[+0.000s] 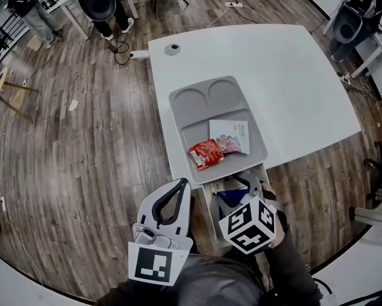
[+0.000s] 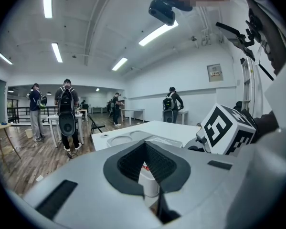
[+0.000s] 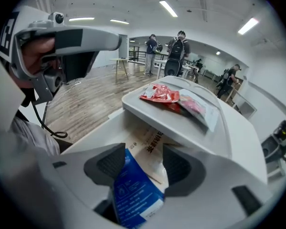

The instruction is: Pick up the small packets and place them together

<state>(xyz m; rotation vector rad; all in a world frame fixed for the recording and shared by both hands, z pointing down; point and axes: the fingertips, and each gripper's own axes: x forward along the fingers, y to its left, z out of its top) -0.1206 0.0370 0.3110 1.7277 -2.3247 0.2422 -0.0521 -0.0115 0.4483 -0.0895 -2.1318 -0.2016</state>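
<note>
The right gripper is pointing steeply down into a white open box at the near edge of the table. Its jaws are standing apart. A blue packet is standing between them. One pad is lying against the packet's edge and the other is clear of it, so no grip is being applied. A beige printed packet is lying in the box just beyond the blue one.

The left gripper is hovering off the table's near left corner, beside the box. Its jaws are meeting at the tips and are enclosing nothing.

A gray compartment tray is sitting near the table's near edge, with its near rim overhanging the box. Three packets are lying together in its large near compartment:
- a red packet, nearest the tray's near left corner;
- a pink packet, touching the red one;
- a white packet, partly under the pink one.

The two round compartments at the far end are holding nothing.

Progress, as a judgement: the task is appearing to be partly complete. Three packets are already grouped on the tray. At least the blue and beige packets are remaining in the box, and the blue one is not yet secured.
</note>
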